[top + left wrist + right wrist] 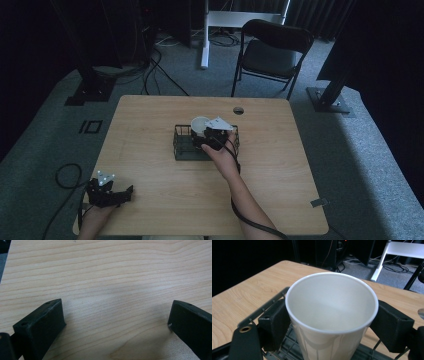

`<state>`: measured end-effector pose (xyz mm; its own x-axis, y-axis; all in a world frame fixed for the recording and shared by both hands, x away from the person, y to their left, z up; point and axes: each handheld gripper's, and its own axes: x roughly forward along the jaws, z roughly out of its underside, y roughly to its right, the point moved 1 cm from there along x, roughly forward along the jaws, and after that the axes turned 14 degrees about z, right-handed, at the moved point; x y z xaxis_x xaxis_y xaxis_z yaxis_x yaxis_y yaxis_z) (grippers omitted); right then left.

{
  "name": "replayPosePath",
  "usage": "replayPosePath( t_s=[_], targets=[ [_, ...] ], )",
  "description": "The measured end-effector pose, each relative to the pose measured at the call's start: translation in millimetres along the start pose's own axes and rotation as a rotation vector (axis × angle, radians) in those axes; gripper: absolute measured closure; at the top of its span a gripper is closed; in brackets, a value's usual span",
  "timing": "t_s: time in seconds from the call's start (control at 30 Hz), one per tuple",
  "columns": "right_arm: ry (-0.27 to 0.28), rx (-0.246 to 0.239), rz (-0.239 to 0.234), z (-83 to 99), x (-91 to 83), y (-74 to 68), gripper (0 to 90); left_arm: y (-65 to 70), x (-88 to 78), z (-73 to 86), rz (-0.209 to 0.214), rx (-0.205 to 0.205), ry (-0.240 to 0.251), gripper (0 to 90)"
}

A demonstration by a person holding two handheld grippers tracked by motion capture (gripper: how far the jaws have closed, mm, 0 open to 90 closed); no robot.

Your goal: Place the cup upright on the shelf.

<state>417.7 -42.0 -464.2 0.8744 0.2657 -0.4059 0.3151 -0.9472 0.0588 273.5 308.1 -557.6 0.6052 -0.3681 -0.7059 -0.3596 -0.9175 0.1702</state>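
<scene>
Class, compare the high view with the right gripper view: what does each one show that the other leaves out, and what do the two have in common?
High view alone: the left gripper at the table's near left edge, a folding chair beyond the table, and the whole outline of the wire basket.

Right gripper view alone: the white paper cup's empty inside, with the black jaws pressed against its two sides.

Both: the cup, the right gripper, the basket and the wooden table.
</scene>
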Motion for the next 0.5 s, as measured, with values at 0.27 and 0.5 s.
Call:
replayPosePath(
  t_s=[0.27, 0.5],
  targets=[
    [0.002, -0.014, 0.01, 3.2, 0.7, -2.4, 19.8, 0.0, 0.0, 0.0, 0.0, 0.0, 0.0, 0.7],
    [0.008, -0.028, -0.03, 3.6, -1.4, -3.4, 12.7, 0.0, 0.0, 0.0, 0.0, 0.0, -0.001, 0.7]
  ],
)
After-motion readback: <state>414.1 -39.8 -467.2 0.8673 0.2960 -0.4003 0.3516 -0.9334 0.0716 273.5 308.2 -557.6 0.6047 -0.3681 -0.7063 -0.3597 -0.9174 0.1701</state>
